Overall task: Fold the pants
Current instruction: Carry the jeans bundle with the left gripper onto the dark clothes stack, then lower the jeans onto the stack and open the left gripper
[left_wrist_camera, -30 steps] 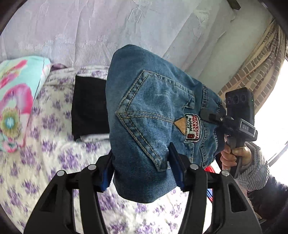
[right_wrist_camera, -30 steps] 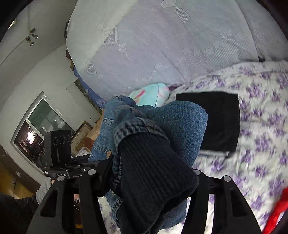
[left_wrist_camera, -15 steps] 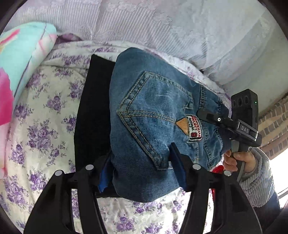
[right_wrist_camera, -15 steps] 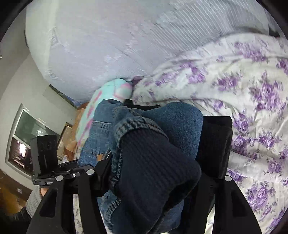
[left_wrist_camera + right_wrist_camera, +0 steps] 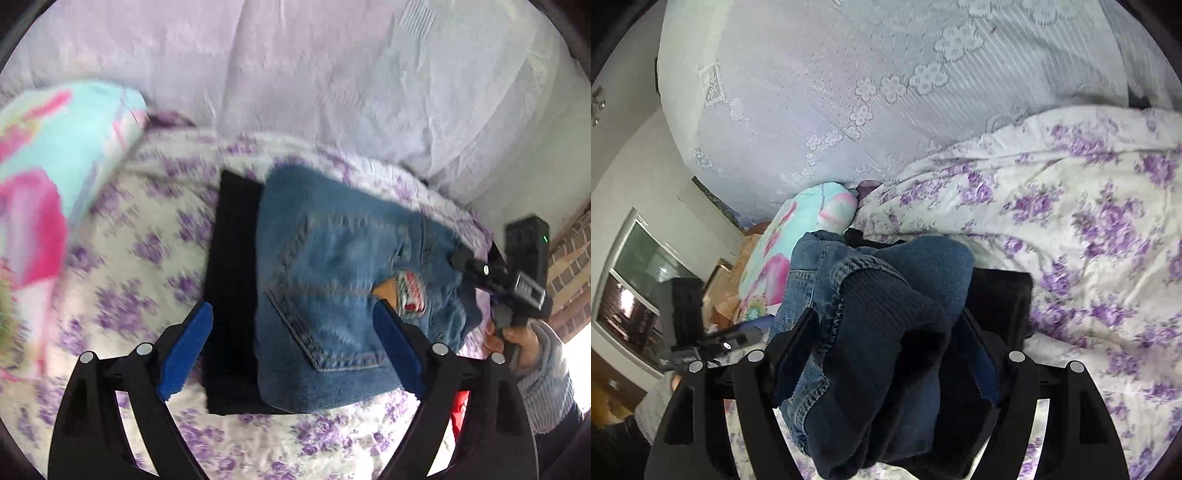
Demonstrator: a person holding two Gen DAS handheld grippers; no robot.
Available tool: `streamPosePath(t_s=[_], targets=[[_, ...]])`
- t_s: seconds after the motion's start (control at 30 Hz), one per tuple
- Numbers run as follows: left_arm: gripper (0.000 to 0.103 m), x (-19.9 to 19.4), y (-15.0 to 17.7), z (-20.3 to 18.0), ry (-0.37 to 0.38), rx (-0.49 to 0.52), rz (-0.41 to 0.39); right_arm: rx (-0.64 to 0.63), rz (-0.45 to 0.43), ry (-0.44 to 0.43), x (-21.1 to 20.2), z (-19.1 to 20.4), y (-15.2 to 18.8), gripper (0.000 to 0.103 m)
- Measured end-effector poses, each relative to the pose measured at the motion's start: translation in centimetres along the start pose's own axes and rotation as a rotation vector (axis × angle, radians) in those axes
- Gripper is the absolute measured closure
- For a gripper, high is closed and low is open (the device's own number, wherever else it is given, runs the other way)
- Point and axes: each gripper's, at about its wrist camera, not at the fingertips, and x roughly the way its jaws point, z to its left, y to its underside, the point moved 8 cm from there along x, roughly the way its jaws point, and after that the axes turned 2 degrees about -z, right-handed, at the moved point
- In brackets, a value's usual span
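Pants (image 5: 332, 280) of blue denim lie folded into a thick bundle between the blue pads of the left hand-held gripper (image 5: 295, 347), whose jaws have just been opening and now stand wide, the left pad clear of the cloth. The right hand-held gripper (image 5: 886, 354) has likewise been spreading, its pads flanking the dark ribbed waistband end. Beneath, the bundle rests on a folded black garment (image 5: 232, 280) on the purple-flowered bedspread (image 5: 140, 266), near a turquoise-and-pink pillow (image 5: 55, 155).
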Motion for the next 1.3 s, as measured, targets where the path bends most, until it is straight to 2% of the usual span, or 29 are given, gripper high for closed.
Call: streamPosePath(t_s=[0.1,0.17,0.2,0.27,0.33,0.4,0.5,0.57,0.63,0.73,0.93,1.23,1.3], targets=[[0.018,-2.5,-1.7,-1.0,-0.05,0.054,-0.071,-0.141,-0.074,0.116,-3.0,1.4,-0.4,0.025],[0.018,-3.0,-2.6,-2.3,-0.096,0.133,-0.11,-0.231,-0.167,0.222,-5.2,2.7,-0.8,0.024],[0.018,-2.8,-2.8,-3.3,-0.121,0.187,-0.118,-0.291,-0.191,0.218,-5.8,4.1,-0.6,0.024],[0.018,-1.6,-3.3,-4.9,-0.169,0.289,-0.124,-0.449,-0.198,0.255,-5.9,7.0,0.3,0.024],[0.017,-0.2,-3.2,-6.5,-0.223,0.385,-0.123,-0.592,-0.166,0.263,-4.8,9.5,1.7,0.025],[0.017,1.7,-3.0,-7.6,-0.273,0.456,-0.107,-0.644,-0.116,0.275,-3.1,10.1,2.2,0.025],[0.017,4.7,-2.4,-7.7,-0.306,0.479,-0.031,-0.597,-0.069,0.298,-0.5,8.1,2.2,0.025],[0.015,6.7,-1.5,-7.1,-0.292,0.454,0.024,-0.565,-0.068,0.313,0.9,6.3,2.2,0.024],[0.009,7.8,-1.3,-6.5,-0.289,0.424,0.014,-0.566,-0.077,0.336,1.6,5.1,2.6,0.024],[0.009,9.0,-1.3,-6.3,-0.3,0.422,0.01,-0.547,-0.094,0.329,2.7,4.2,2.7,0.02],[0.009,10.4,-1.6,-6.1,-0.318,0.423,-0.008,-0.44,-0.125,0.257,3.9,2.0,1.9,0.018],[0.009,8.3,-0.8,-6.4,-0.333,0.417,-0.026,-0.487,-0.097,0.312,2.7,3.8,2.6,0.018],[0.009,7.6,-0.6,-6.5,-0.344,0.417,-0.03,-0.505,-0.089,0.326,2.3,4.3,2.9,0.012]])
